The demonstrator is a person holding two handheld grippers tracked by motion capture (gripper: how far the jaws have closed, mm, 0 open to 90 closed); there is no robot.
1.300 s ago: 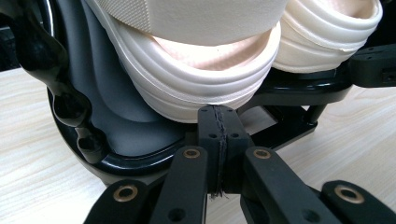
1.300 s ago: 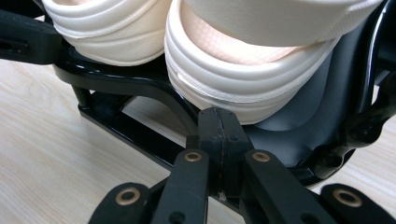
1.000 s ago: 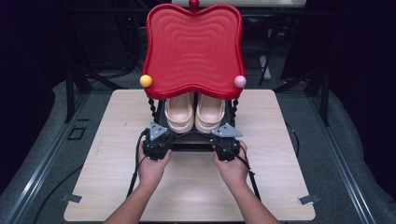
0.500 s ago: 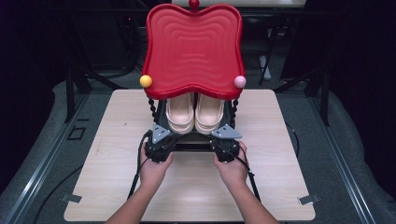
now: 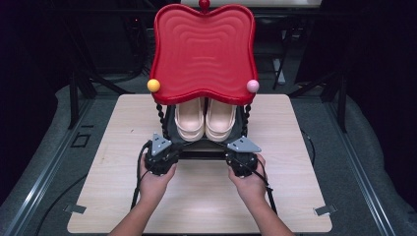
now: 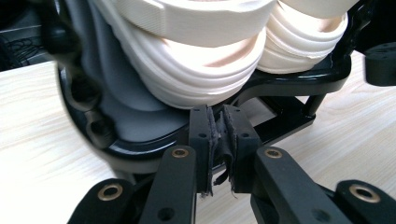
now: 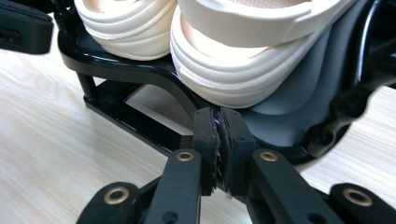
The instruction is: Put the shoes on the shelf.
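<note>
Your rack (image 5: 206, 150), black under its red top (image 5: 203, 49), stands on the table (image 5: 113, 142) just ahead of both sets of jaws, its low front edge right at their tips, with the two cream shoes (image 5: 204, 118) on the shelf above and beyond them. Your left gripper (image 6: 219, 119) has jaws that have just been opening, yet the pads sit nearly together with a thin gap and nothing held. Your right gripper (image 7: 218, 119) shows the same: jaws just opening, barely apart, gripping nothing.
</note>
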